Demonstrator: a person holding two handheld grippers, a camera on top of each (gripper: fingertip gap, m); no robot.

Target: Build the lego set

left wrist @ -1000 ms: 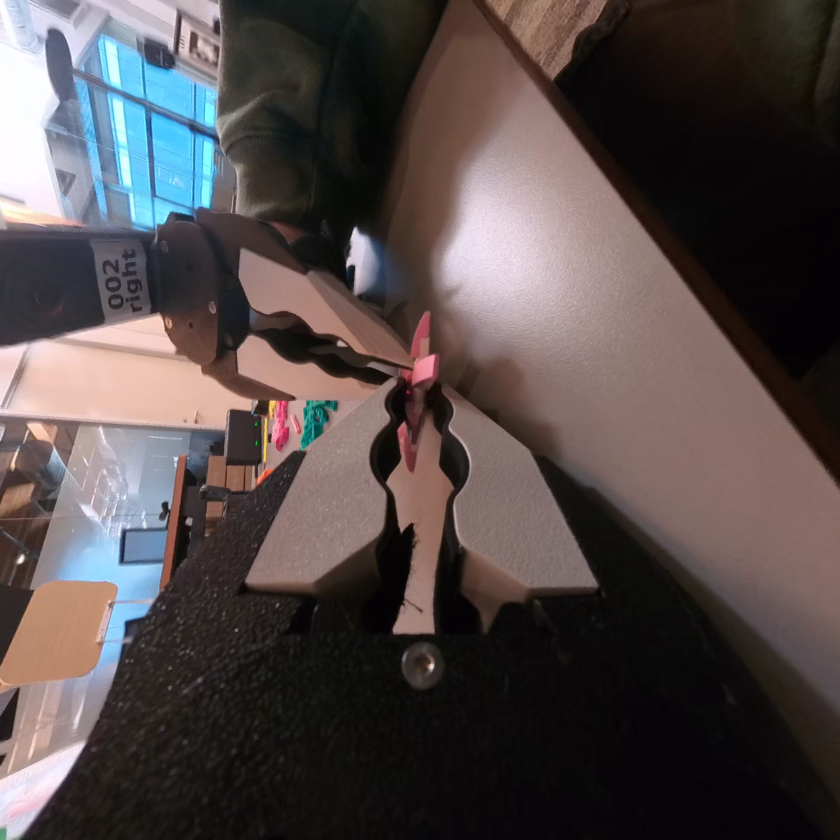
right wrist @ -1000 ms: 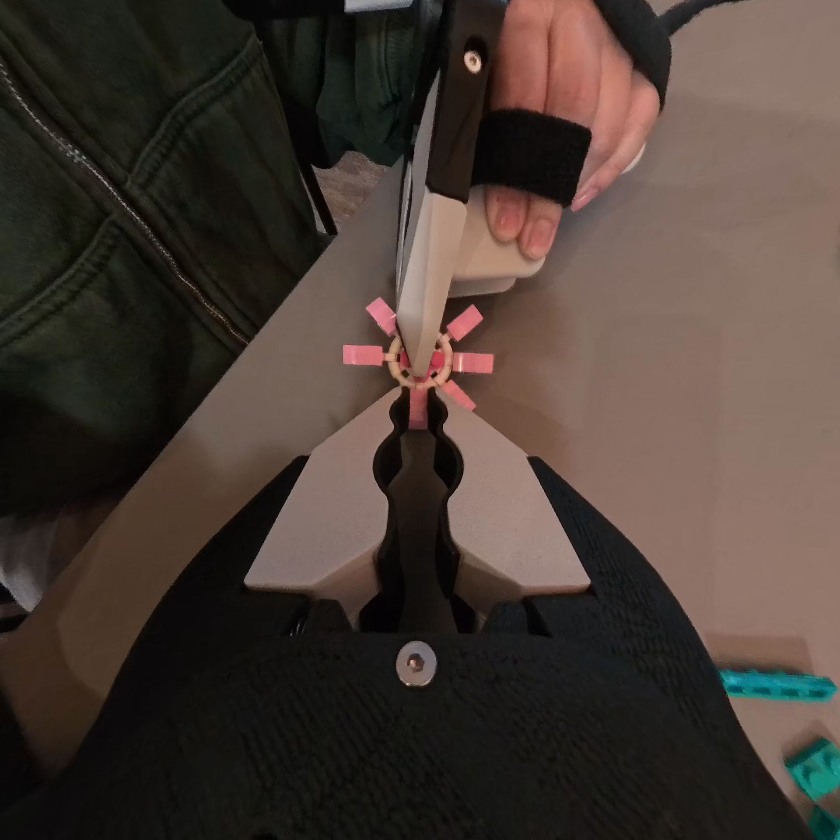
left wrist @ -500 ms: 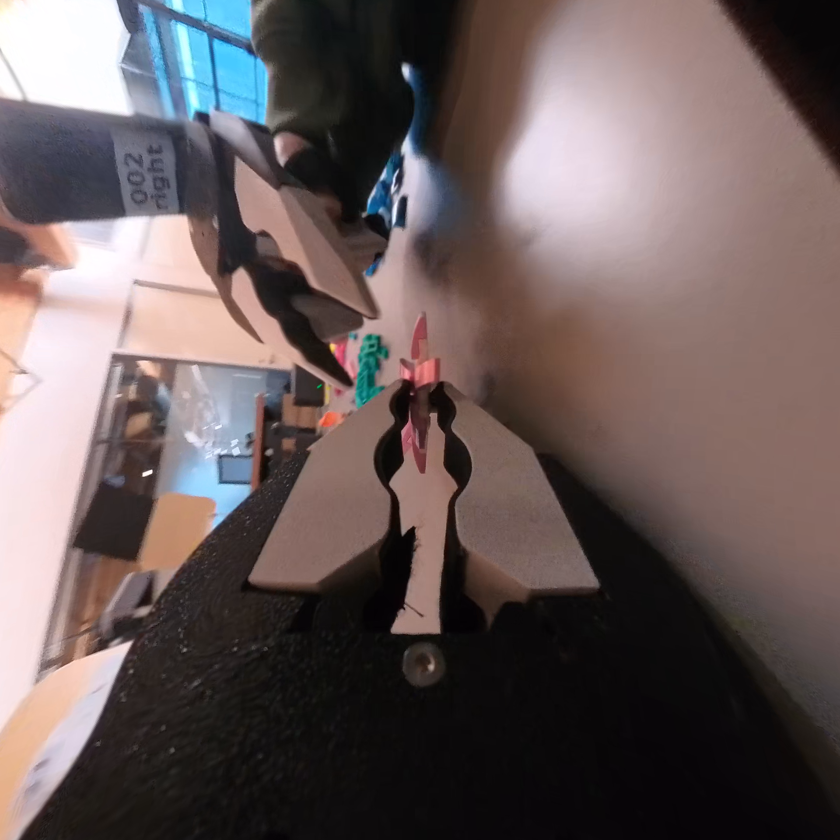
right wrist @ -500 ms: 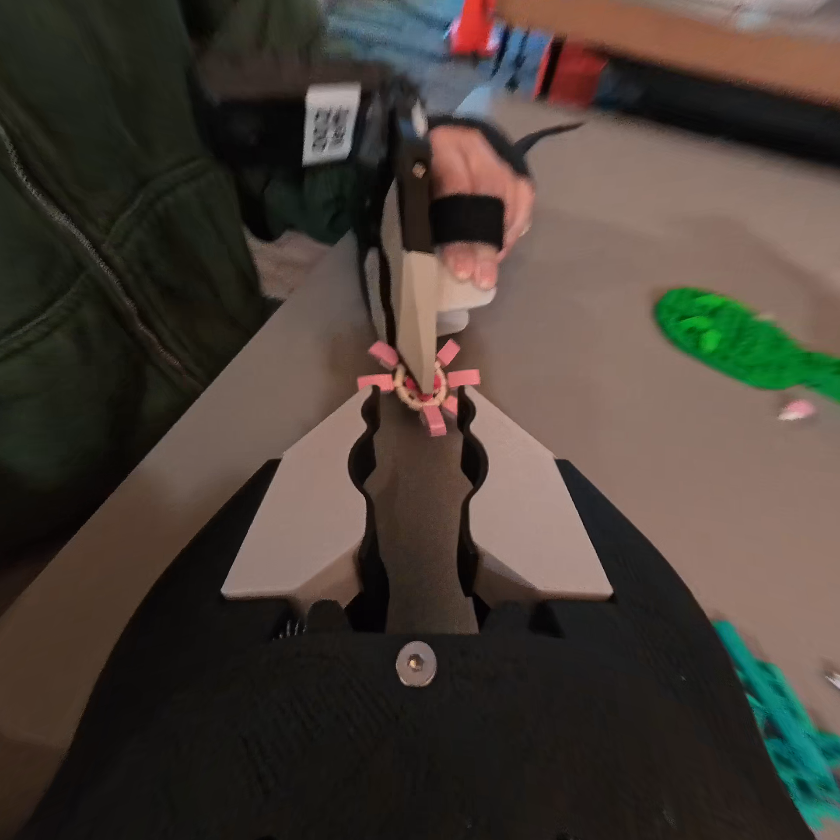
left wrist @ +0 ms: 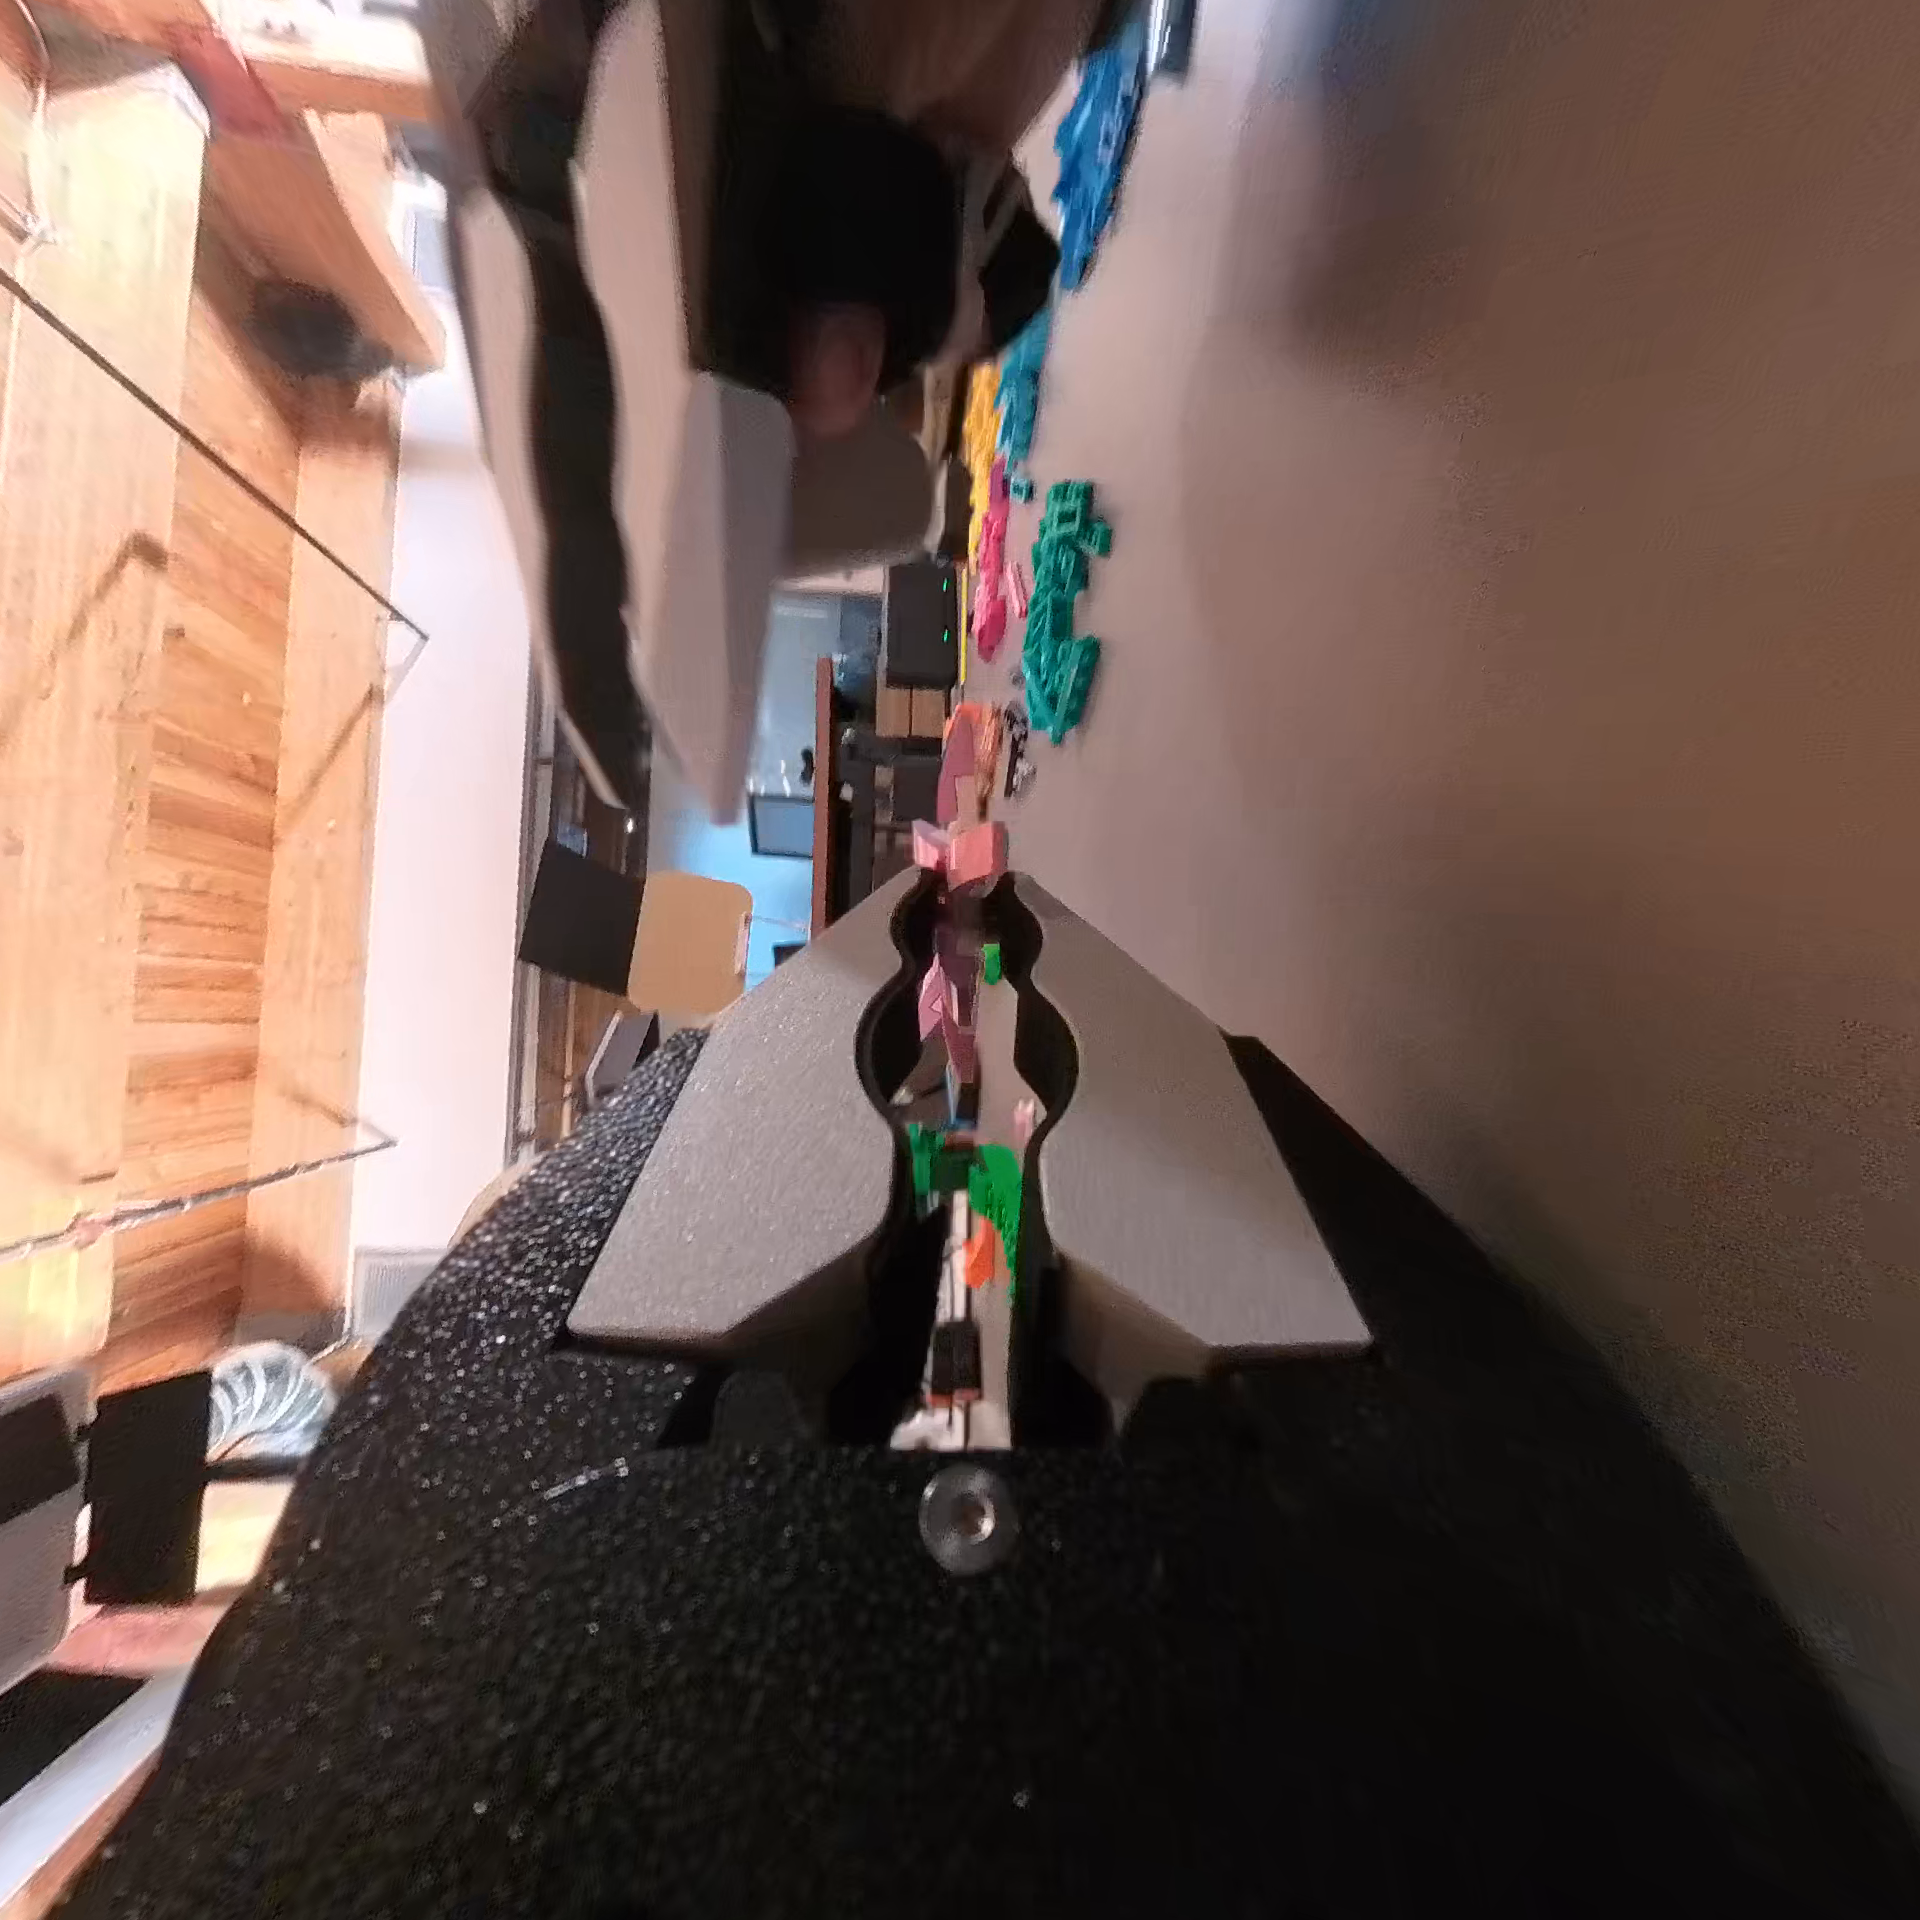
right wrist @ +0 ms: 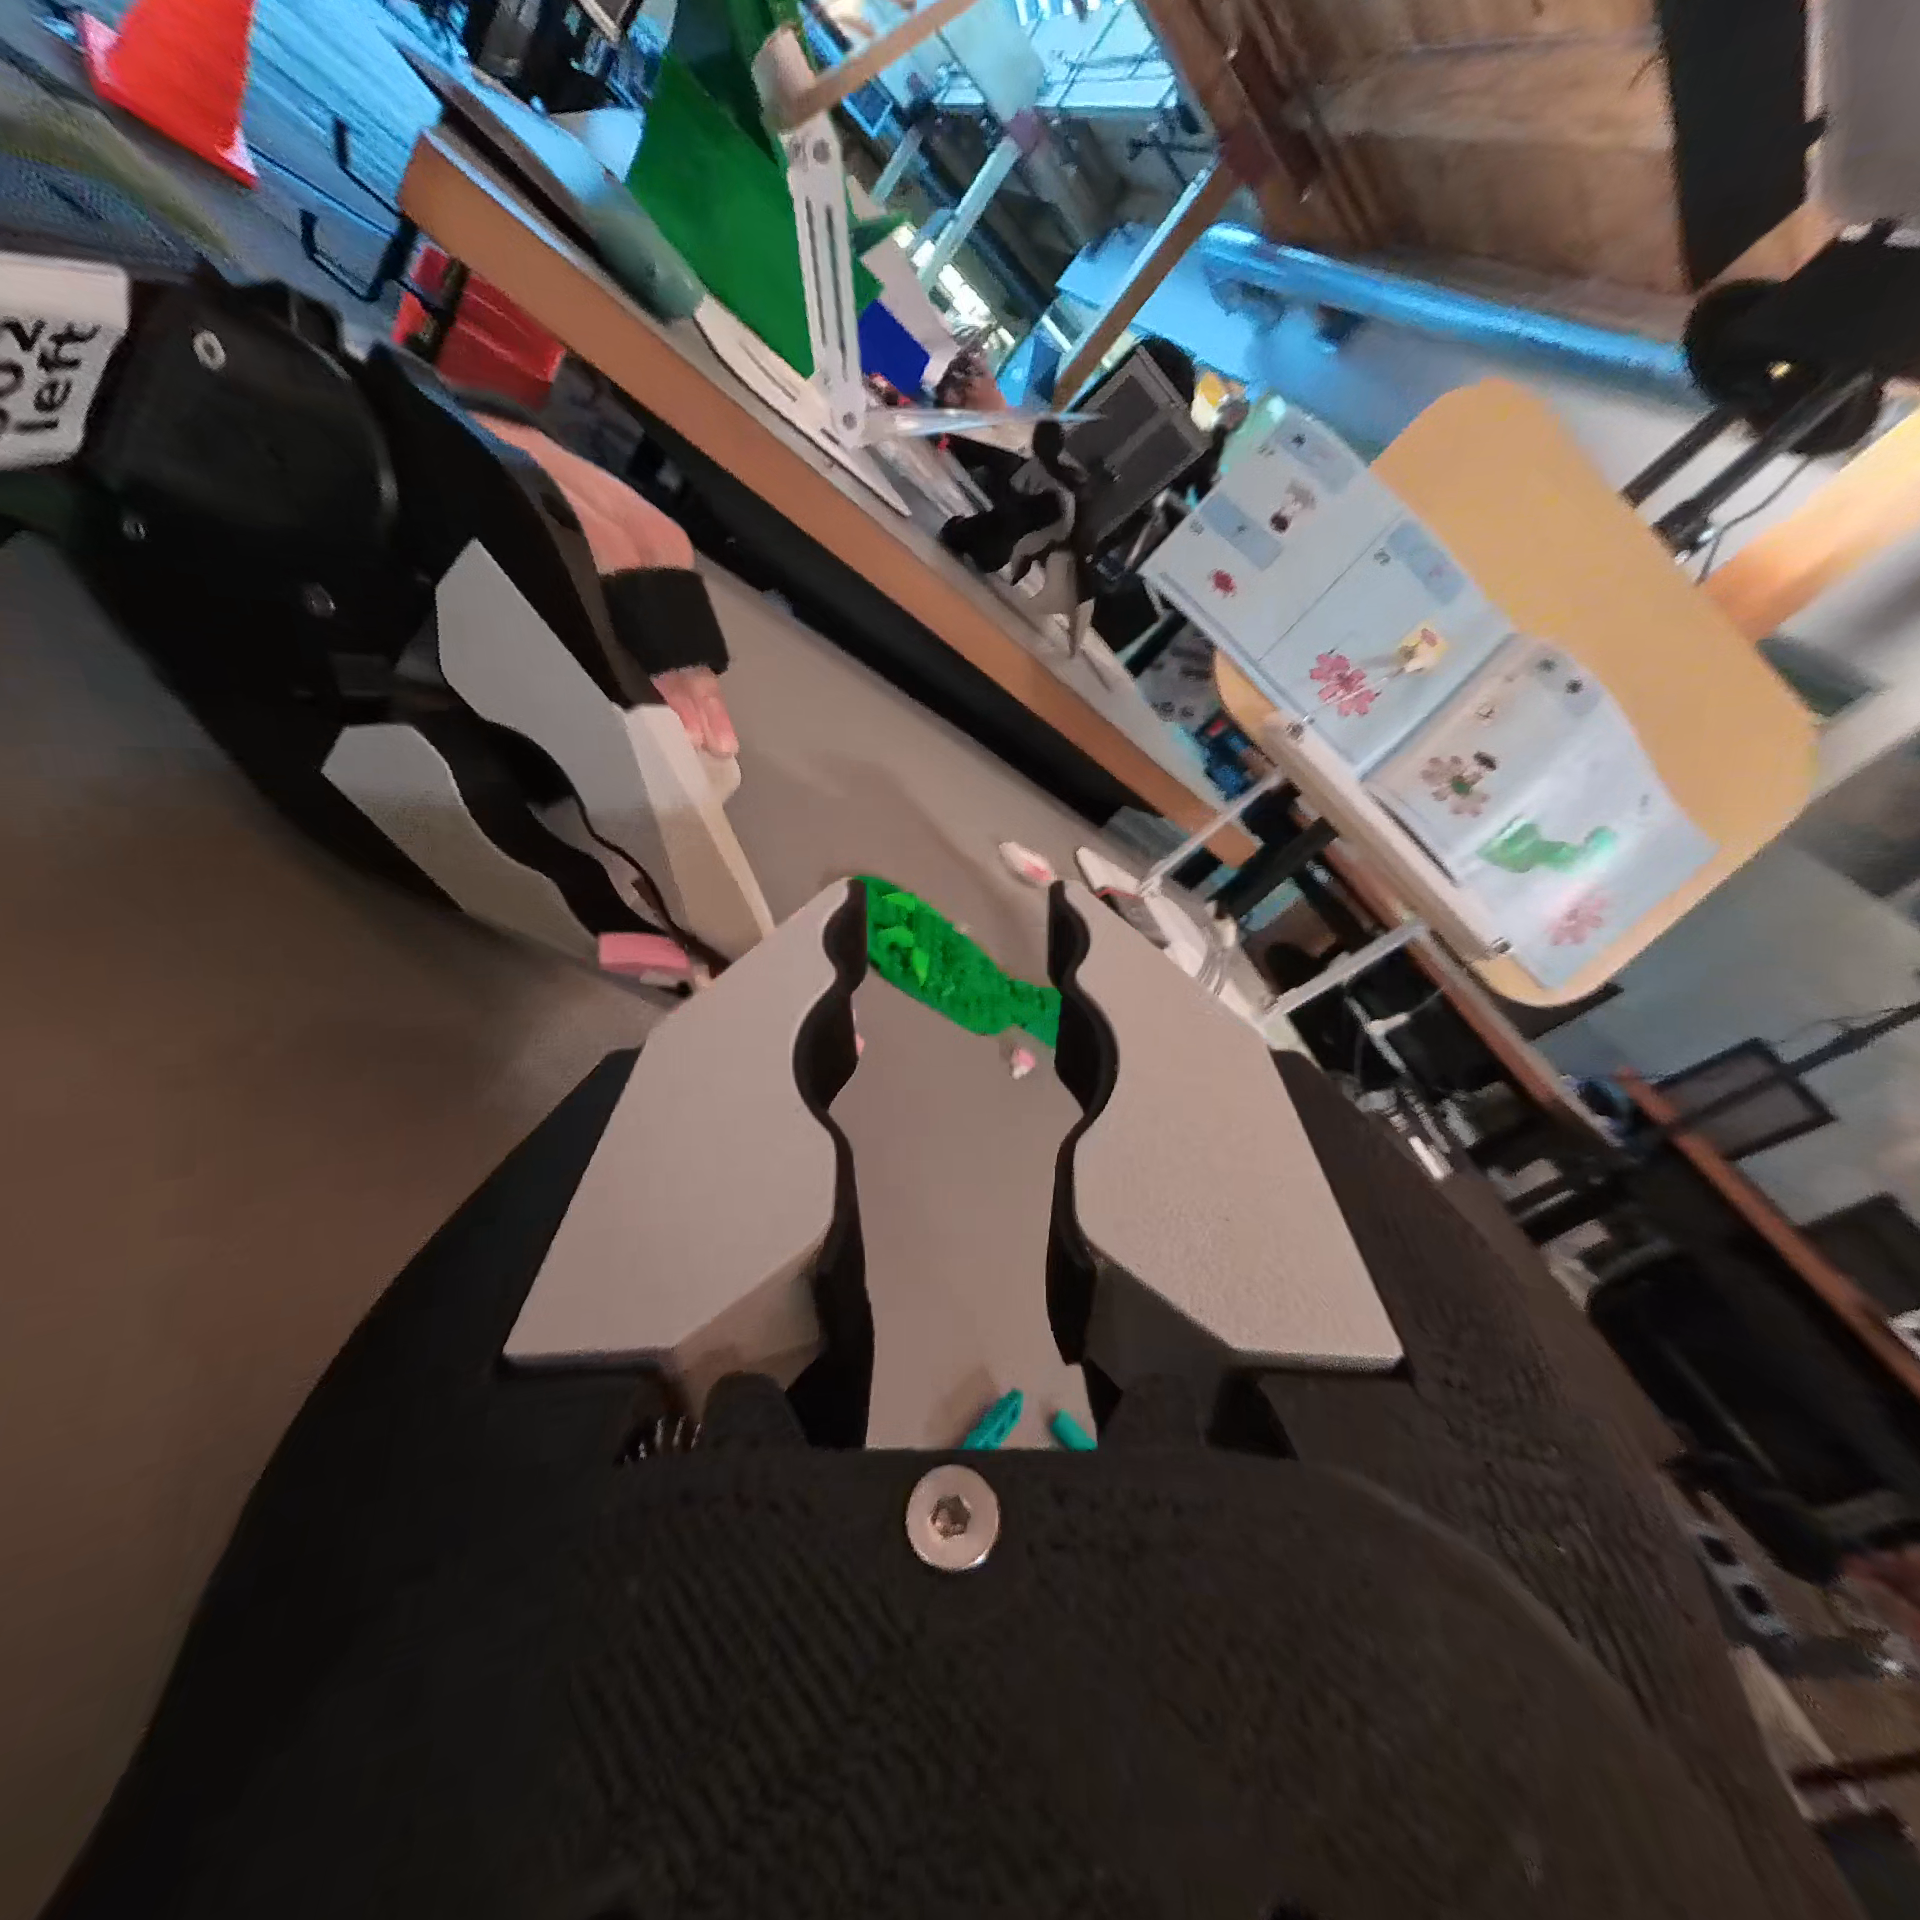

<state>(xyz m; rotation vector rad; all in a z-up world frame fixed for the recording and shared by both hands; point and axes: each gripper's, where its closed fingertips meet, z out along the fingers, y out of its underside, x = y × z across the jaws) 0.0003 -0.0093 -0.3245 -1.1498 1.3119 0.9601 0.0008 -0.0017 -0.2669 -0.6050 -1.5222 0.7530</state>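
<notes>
My left gripper [left wrist: 966, 883] is shut on a pink lego flower [left wrist: 961, 847] with petals on a tan ring, held edge-on just above the table [left wrist: 1455, 727]. In the right wrist view the left gripper [right wrist: 717, 951] is at the left, with a pink petal [right wrist: 636, 951] showing at its tips. My right gripper [right wrist: 951, 899] is open and empty, a little above the table and to the right of the left gripper. A bright green lego pile [right wrist: 956, 977] lies beyond its tips. The right gripper's fingers [left wrist: 675, 520] show blurred above the flower.
Sorted lego piles lie farther along the table: teal [left wrist: 1060, 613], pink [left wrist: 992, 582], yellow [left wrist: 982, 416] and blue [left wrist: 1101, 135]. Small pink pieces [right wrist: 1023, 862] and teal pieces [right wrist: 992, 1434] lie near my right gripper. An instruction sheet [right wrist: 1434, 748] stands on a board at the right.
My right gripper has let go of the flower's petal, opened, drawn back and swung toward the green pile. My left gripper still holds the flower and has turned to face along the table.
</notes>
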